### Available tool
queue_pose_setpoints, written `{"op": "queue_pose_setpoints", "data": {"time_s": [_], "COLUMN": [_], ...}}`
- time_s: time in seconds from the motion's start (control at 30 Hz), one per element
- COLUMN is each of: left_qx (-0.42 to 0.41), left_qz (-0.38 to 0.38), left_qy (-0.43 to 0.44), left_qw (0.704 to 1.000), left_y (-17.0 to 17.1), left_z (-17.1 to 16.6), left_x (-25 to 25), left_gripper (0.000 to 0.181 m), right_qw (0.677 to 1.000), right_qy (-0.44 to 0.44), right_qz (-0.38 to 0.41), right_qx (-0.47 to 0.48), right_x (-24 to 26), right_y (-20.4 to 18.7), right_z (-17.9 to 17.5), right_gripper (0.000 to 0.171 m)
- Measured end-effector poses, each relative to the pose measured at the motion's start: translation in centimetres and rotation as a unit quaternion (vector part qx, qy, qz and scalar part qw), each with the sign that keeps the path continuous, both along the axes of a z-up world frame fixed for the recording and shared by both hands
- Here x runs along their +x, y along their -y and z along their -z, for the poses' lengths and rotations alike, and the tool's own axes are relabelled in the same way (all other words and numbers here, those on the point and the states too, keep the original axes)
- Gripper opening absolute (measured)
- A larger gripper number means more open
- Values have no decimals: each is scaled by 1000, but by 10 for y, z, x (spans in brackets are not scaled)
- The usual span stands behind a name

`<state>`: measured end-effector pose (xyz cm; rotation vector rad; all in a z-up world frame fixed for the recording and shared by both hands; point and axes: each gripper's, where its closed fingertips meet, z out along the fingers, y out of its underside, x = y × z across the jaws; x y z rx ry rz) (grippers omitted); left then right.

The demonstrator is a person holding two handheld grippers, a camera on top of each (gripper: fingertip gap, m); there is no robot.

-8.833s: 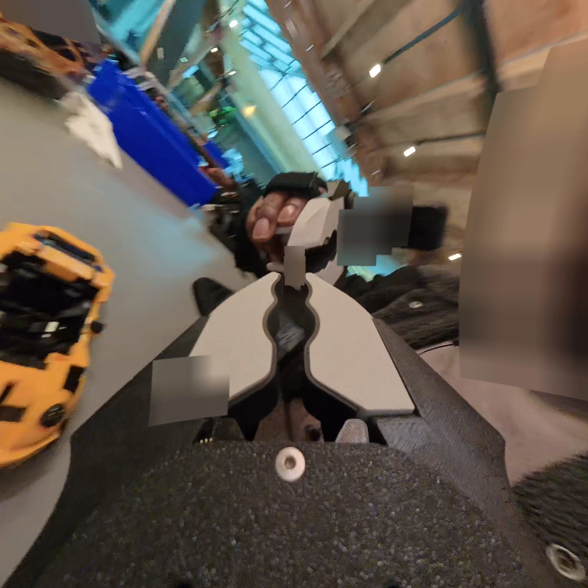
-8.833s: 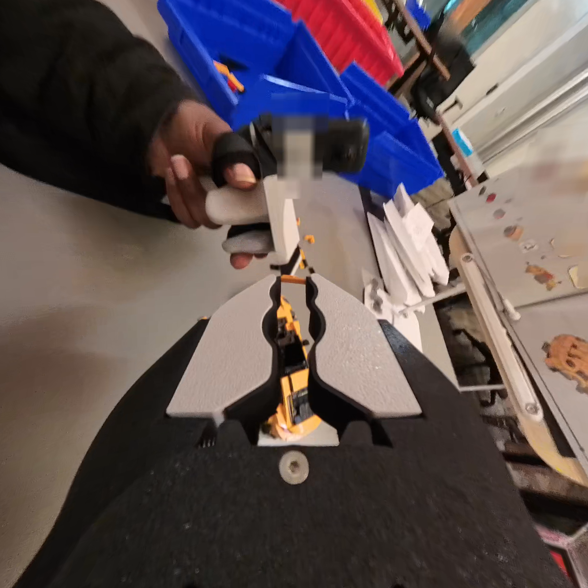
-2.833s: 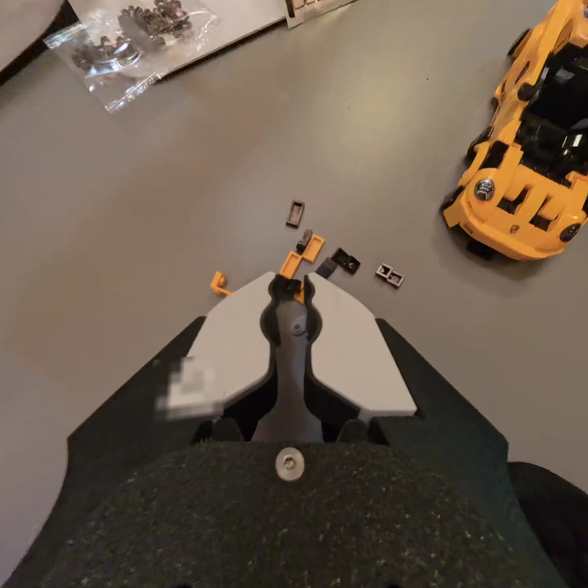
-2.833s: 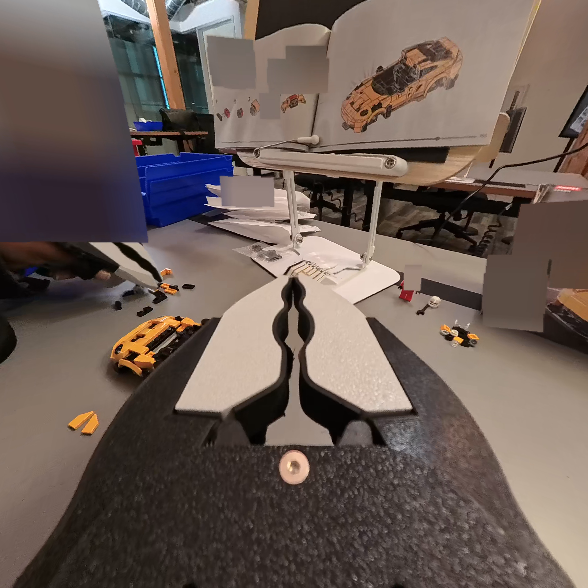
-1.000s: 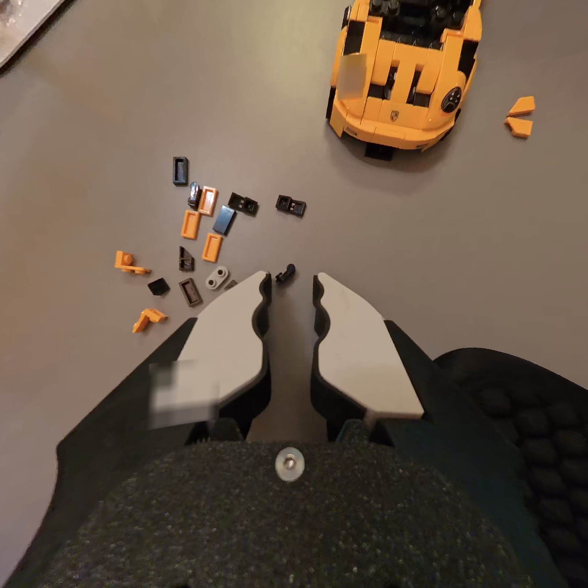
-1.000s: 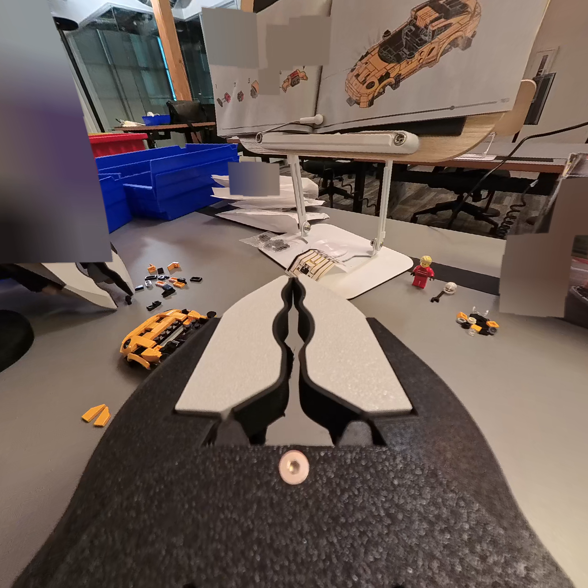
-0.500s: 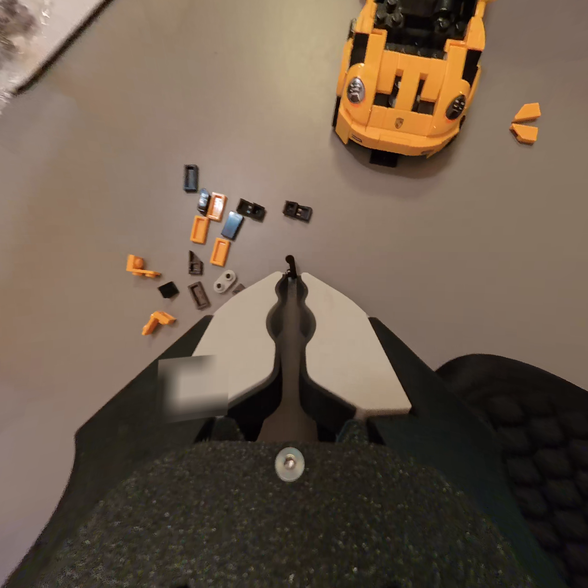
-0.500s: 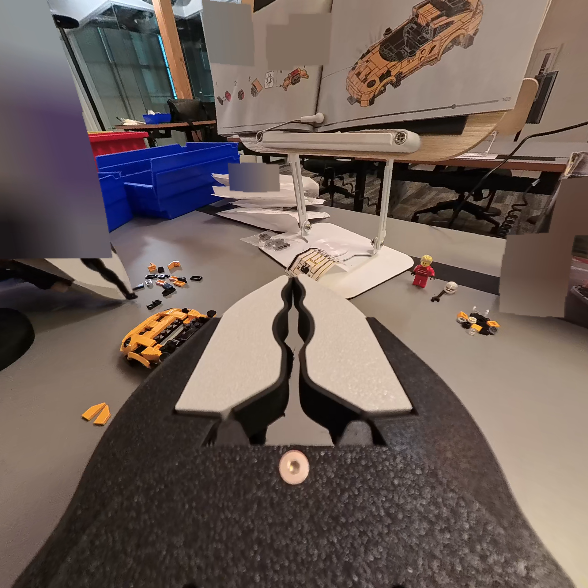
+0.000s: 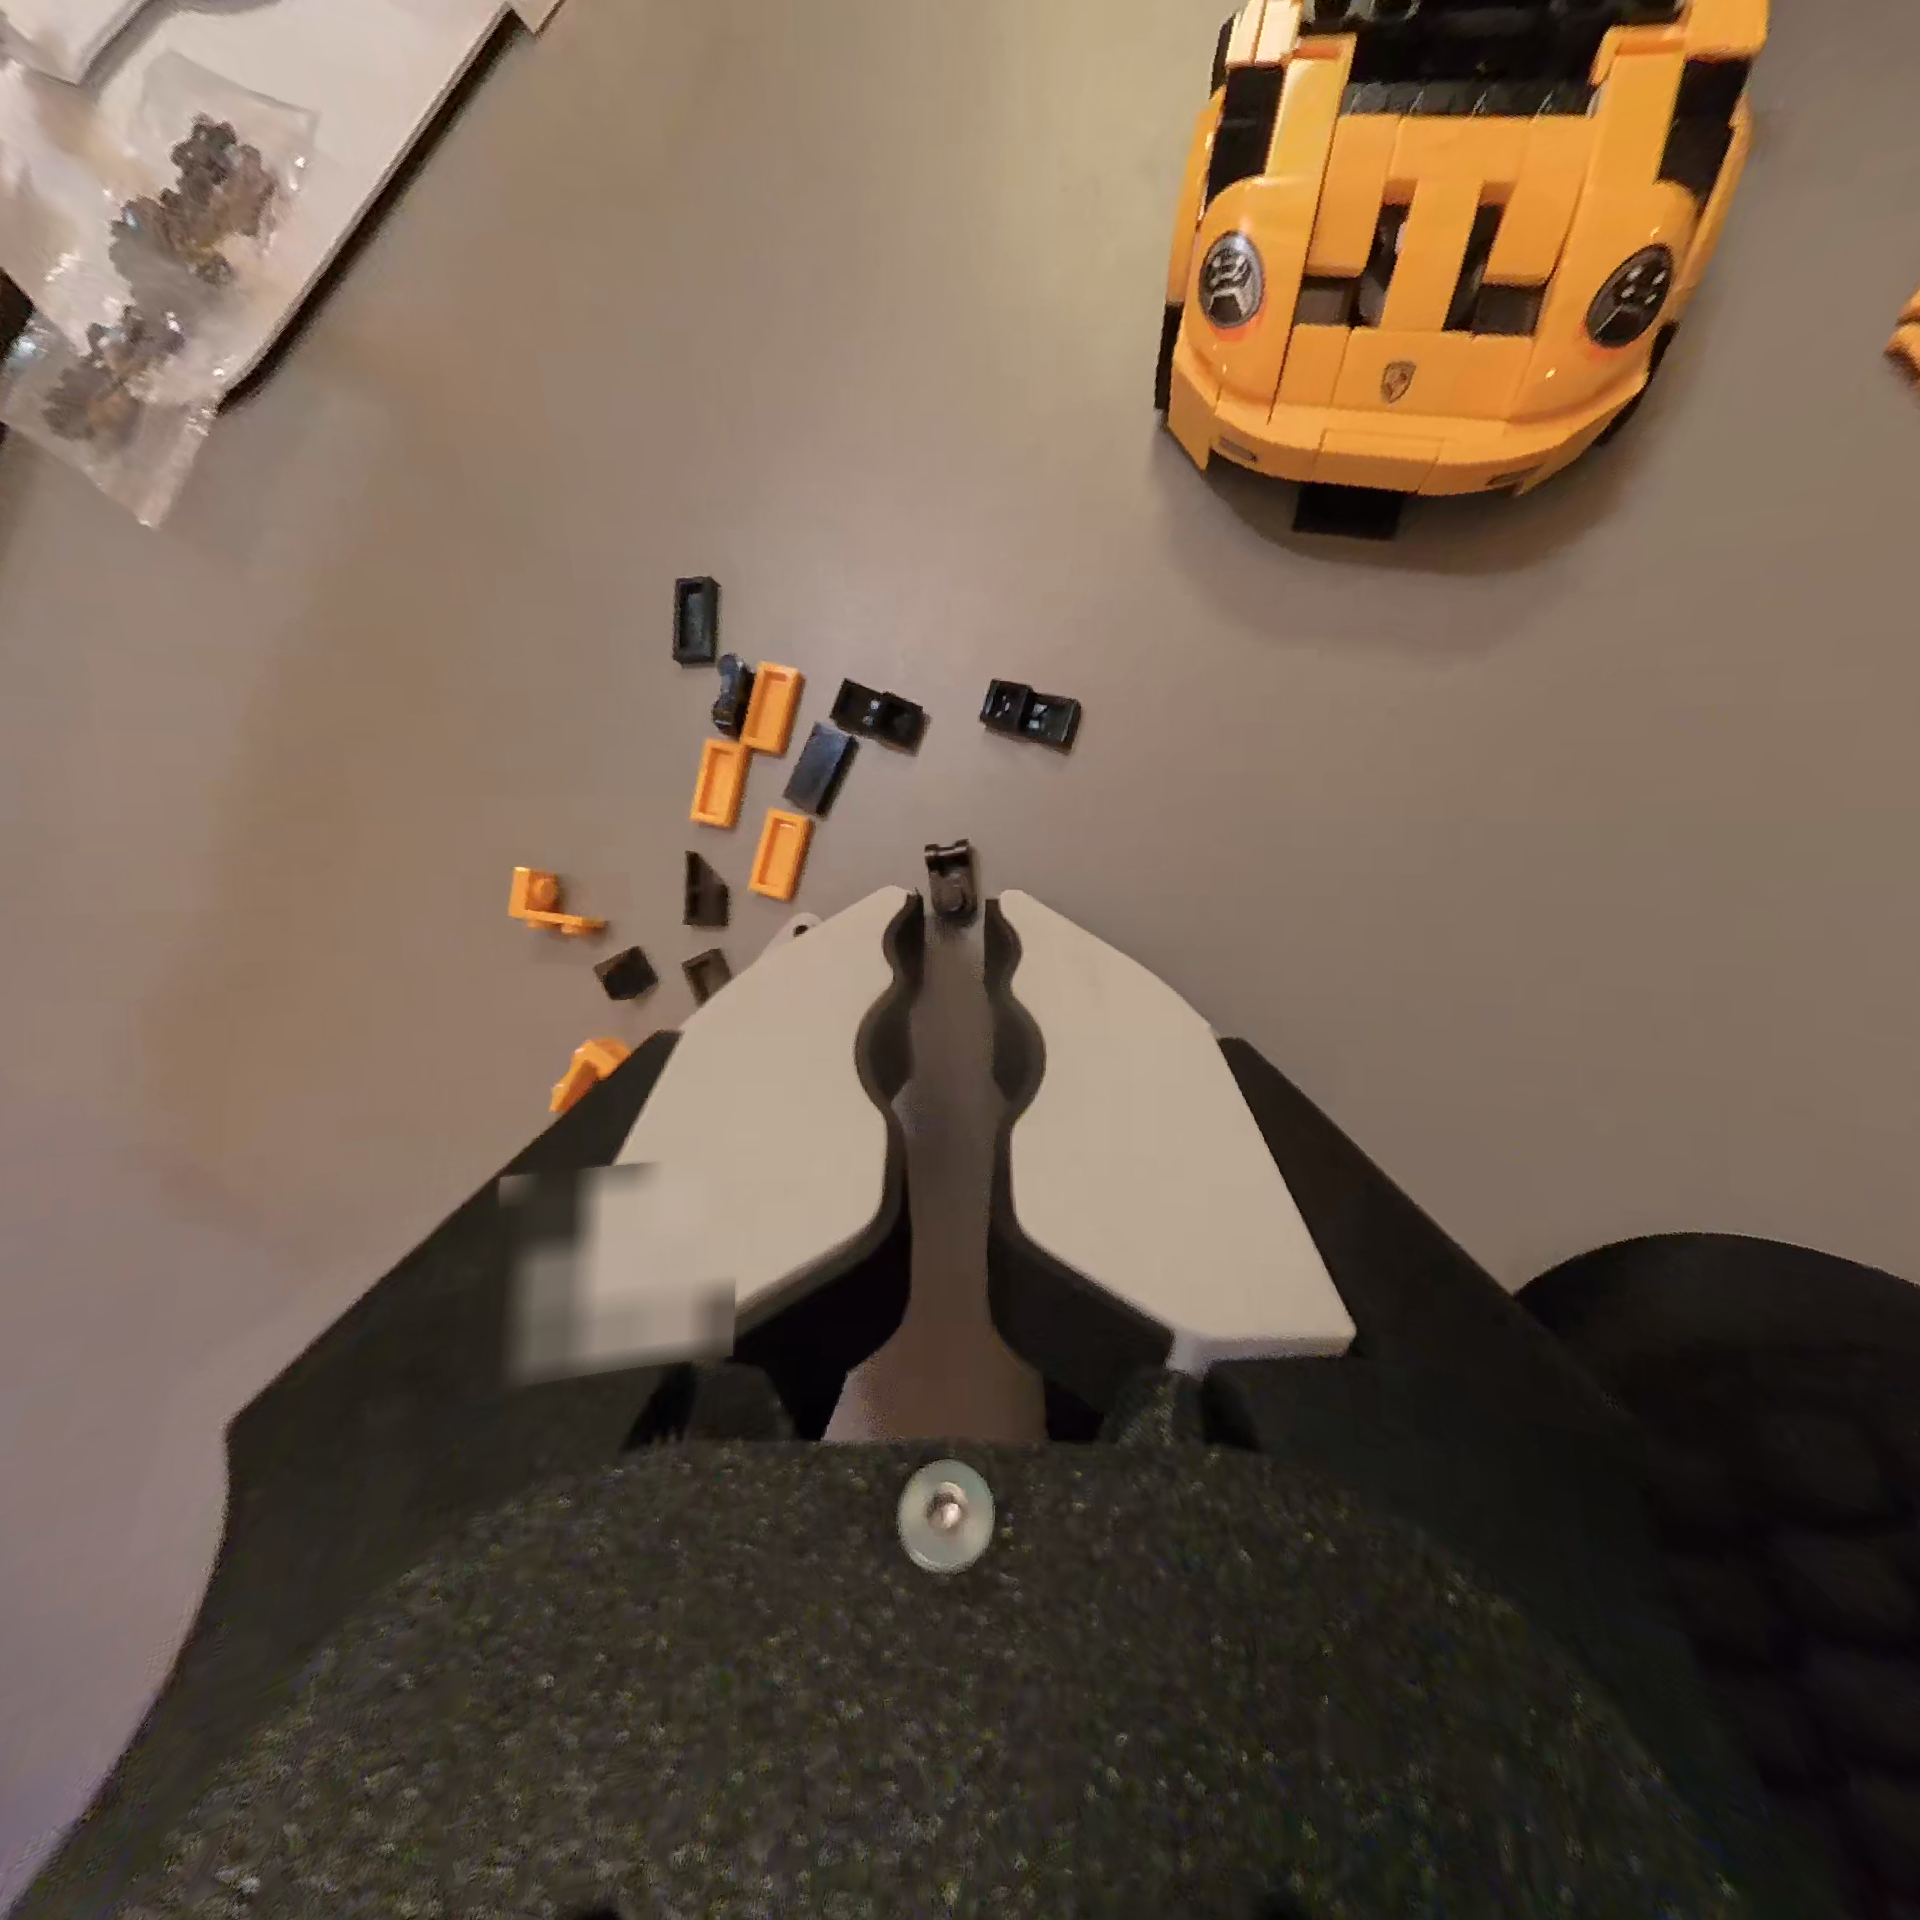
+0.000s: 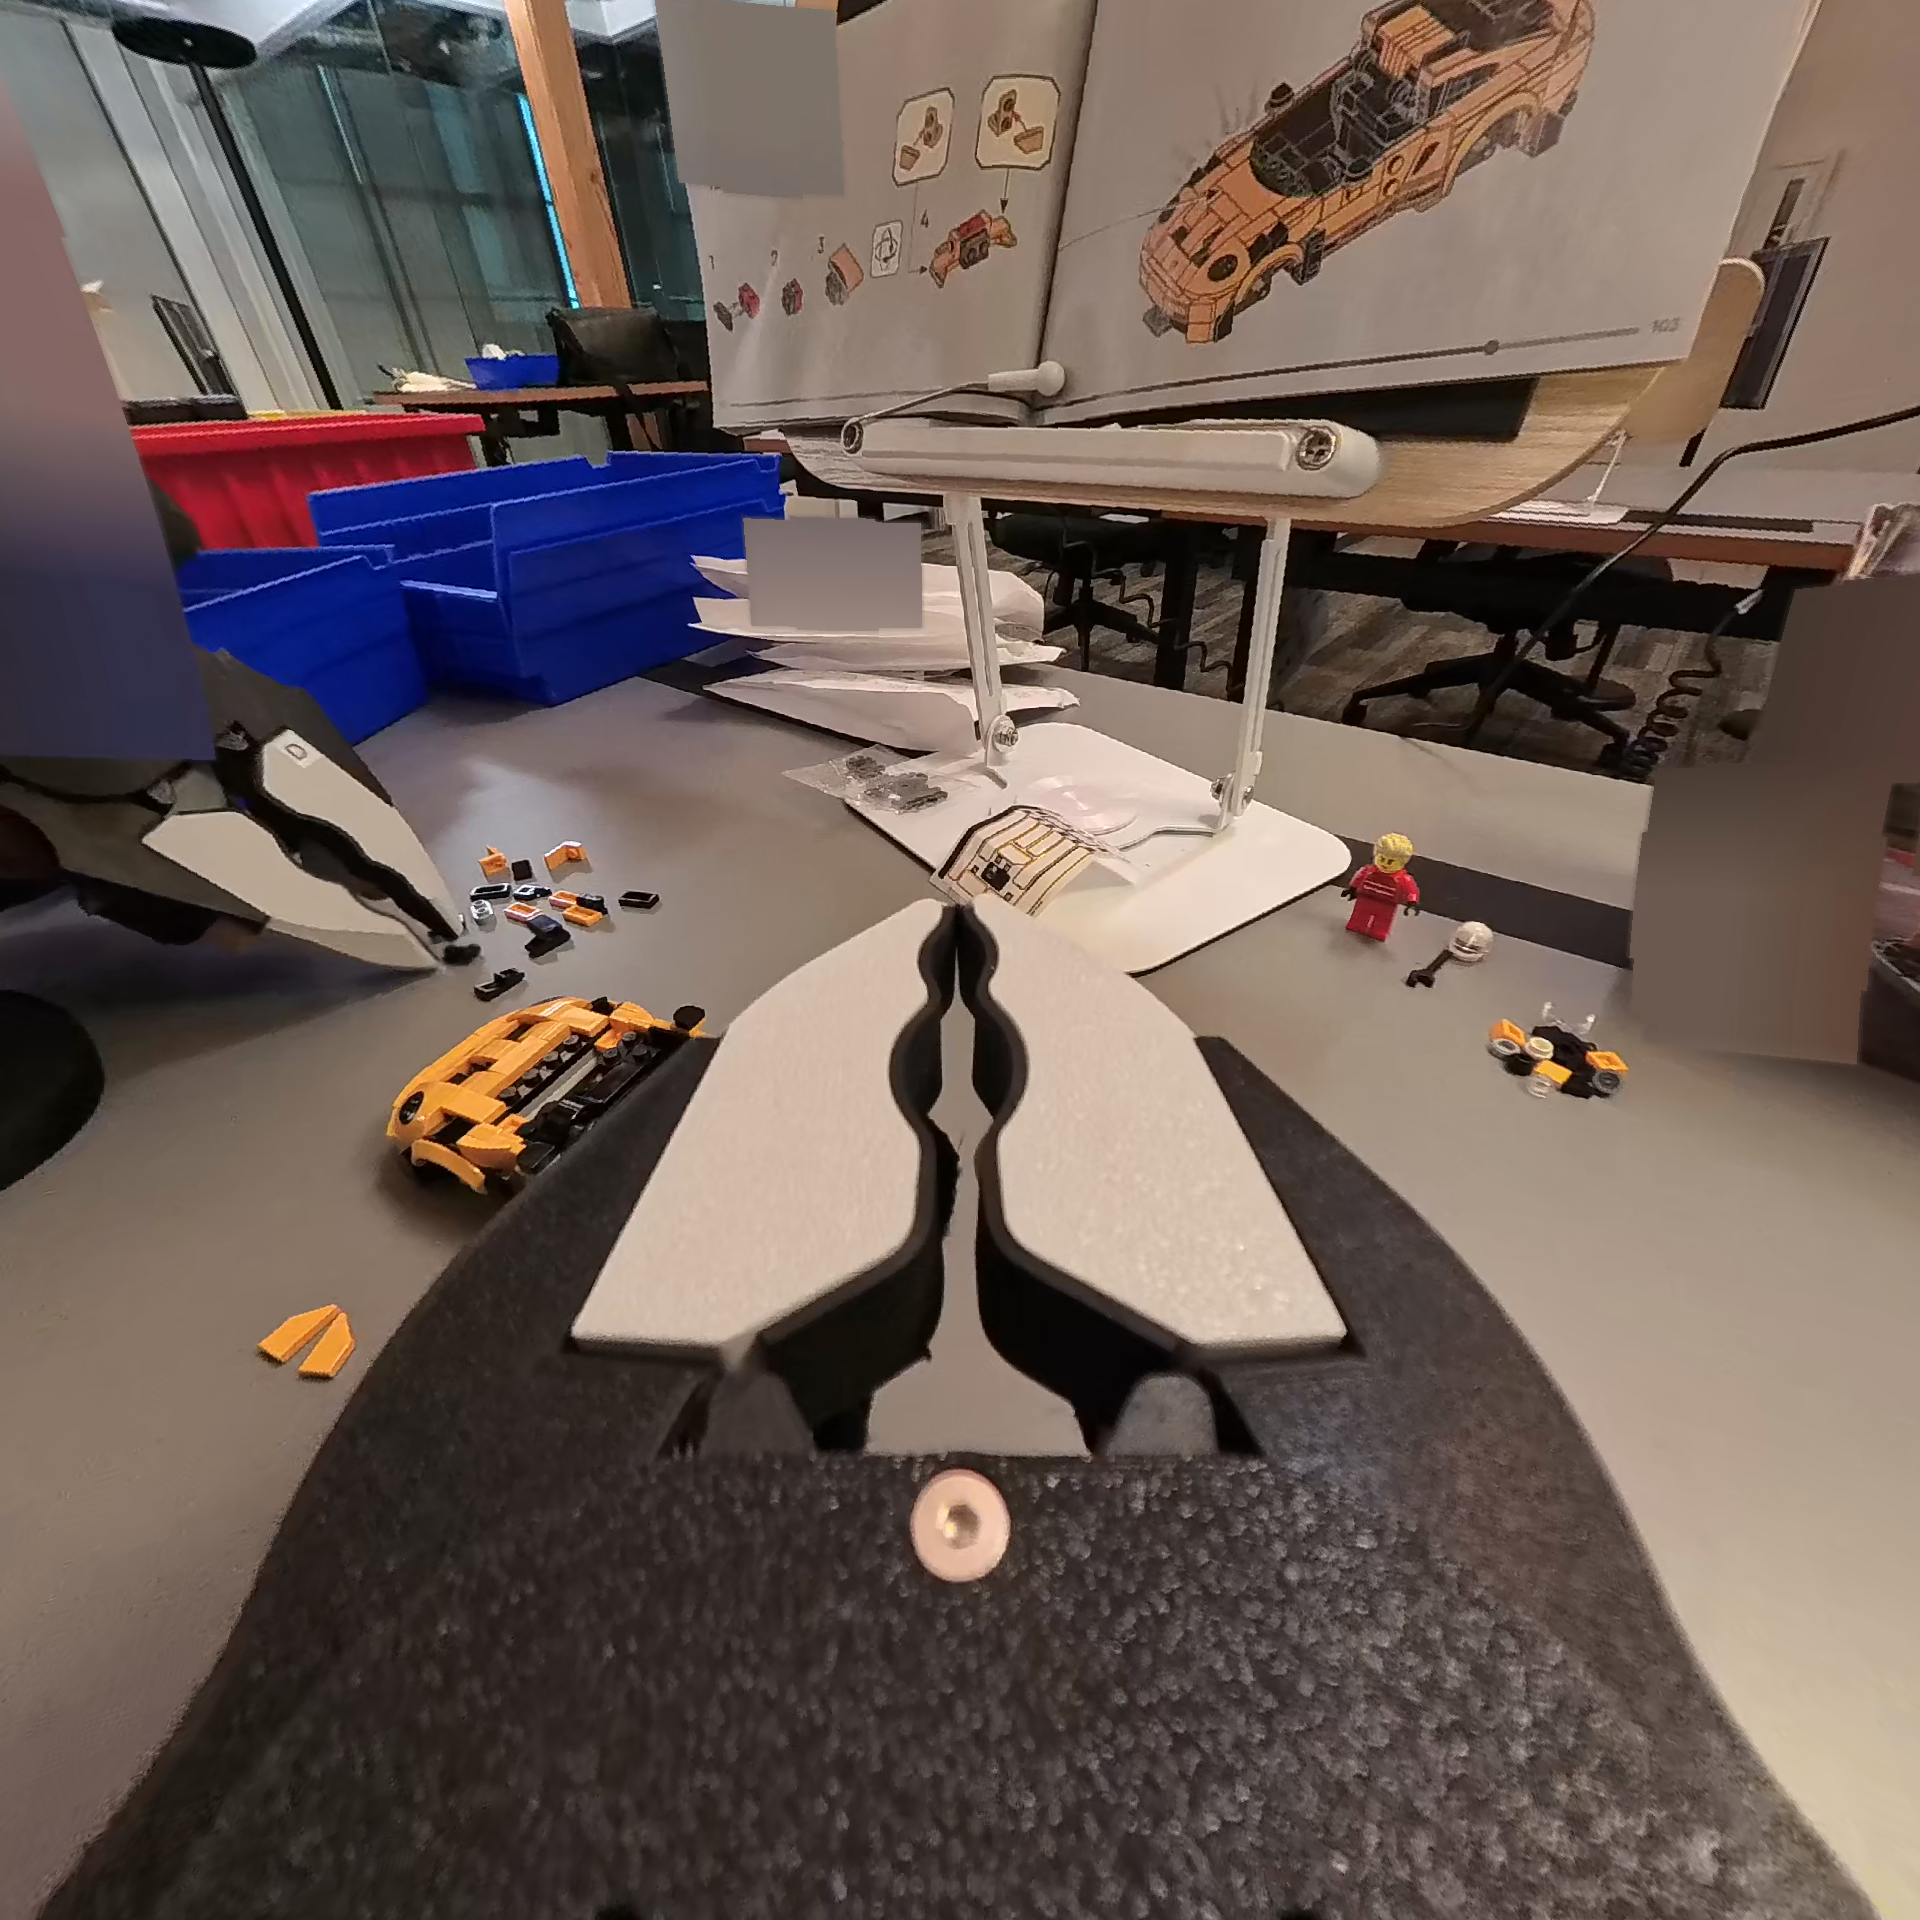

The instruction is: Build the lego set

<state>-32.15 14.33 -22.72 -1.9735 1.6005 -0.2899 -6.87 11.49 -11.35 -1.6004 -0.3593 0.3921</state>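
The orange and black lego car (image 9: 1455,260) stands on the grey table at the top right of the left wrist view. It also shows in the right wrist view (image 10: 530,1081). A scatter of small orange and black loose pieces (image 9: 774,748) lies just left of my left gripper (image 9: 953,902). That gripper is shut on a small black piece (image 9: 950,873) that sticks out past its tips. The right wrist view shows it low over the table (image 10: 442,935). My right gripper (image 10: 956,914) is shut and empty, held above the table to the right of the car.
An open instruction booklet (image 10: 1143,187) rests on a white stand (image 10: 1247,852). A red minifigure (image 10: 1382,888), a white helmet (image 10: 1470,940) and a small parts pile (image 10: 1553,1060) lie to the right. Blue bins (image 10: 540,571), a parts bag (image 9: 156,260) and two orange wedges (image 10: 309,1340) are around. The grippers' ends are close to 30 cm from one another. My left tips are about 40 cm from the red minifigure (image 10: 1382,888), my right tips only 25 cm.
My left gripper closed on the small black piece, which had lain between its open fingers, and has moved toward the car. My right gripper has stayed still and shut.
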Motion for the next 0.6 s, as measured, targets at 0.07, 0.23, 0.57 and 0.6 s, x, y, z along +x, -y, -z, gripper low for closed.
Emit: {"op": "queue_pose_setpoints", "data": {"time_s": [0.07, 0.23, 0.57, 0.6], "left_qx": [-20, -34, 44, 53], "left_qz": [-2, -12, -79, -85], "left_qy": [19, 70, 336, 357], "left_qw": [1000, 997, 938, 929], "left_y": [2, 1, -18, -18], "left_z": [0, -11, -100, -107], "left_x": [3, 7, 17, 15], "left_gripper": [14, 17, 0, 0], "right_qw": [1000, 1000, 998, 998], "right_qy": [3, 8, 7, 7], "right_qz": [0, 1, 52, 57], "right_qx": [0, 0, 24, 26], "right_x": [0, 0, 17, 19], "right_y": [0, -1, -4, -4], "right_z": [0, 2, -7, -7], "right_gripper": [0, 0, 0, 0]}}
